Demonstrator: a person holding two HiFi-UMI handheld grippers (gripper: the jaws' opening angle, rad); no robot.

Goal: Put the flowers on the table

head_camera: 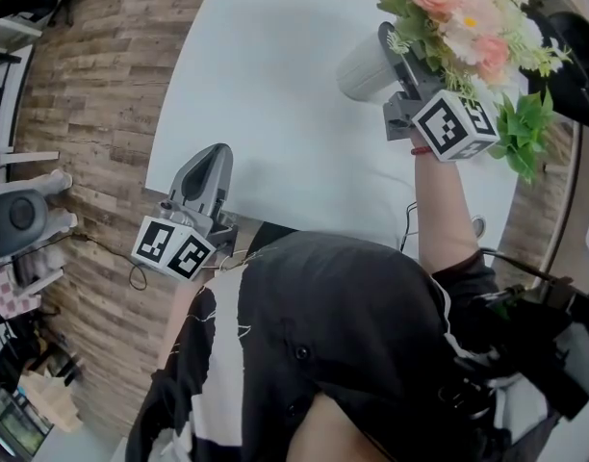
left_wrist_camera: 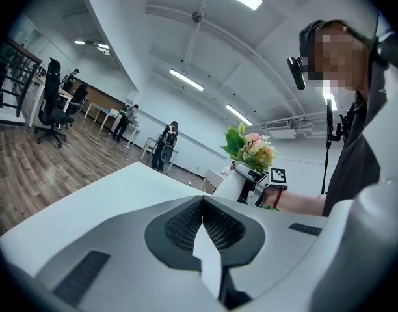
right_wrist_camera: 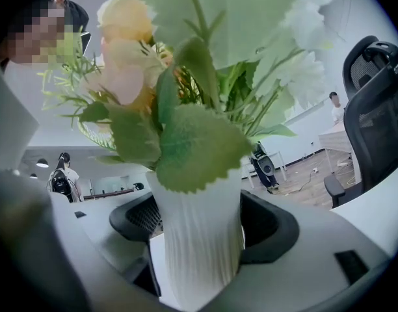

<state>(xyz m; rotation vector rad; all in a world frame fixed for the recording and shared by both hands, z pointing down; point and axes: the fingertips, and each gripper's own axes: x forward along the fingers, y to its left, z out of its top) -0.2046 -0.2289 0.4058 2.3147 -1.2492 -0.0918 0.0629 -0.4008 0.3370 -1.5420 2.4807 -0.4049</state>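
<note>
My right gripper (head_camera: 396, 61) is shut on a white ribbed vase (head_camera: 364, 69) that holds pink, peach and white flowers (head_camera: 468, 17) with green leaves. In the head view the vase hangs tilted above the white table (head_camera: 266, 94) near its right side. The right gripper view shows the vase (right_wrist_camera: 199, 239) clamped between both jaws, with the flowers (right_wrist_camera: 186, 77) filling the upper part. My left gripper (head_camera: 206, 176) is shut and empty, at the table's near left edge. From the left gripper view, the vase and flowers (left_wrist_camera: 251, 149) appear far off, above the table (left_wrist_camera: 101, 200).
The table stands on a wooden floor (head_camera: 92, 94). A black office chair (right_wrist_camera: 374, 109) is to the right of the vase, and grey equipment (head_camera: 20, 219) stands on the floor to the left. Other people and desks (left_wrist_camera: 121, 119) are far off in the room.
</note>
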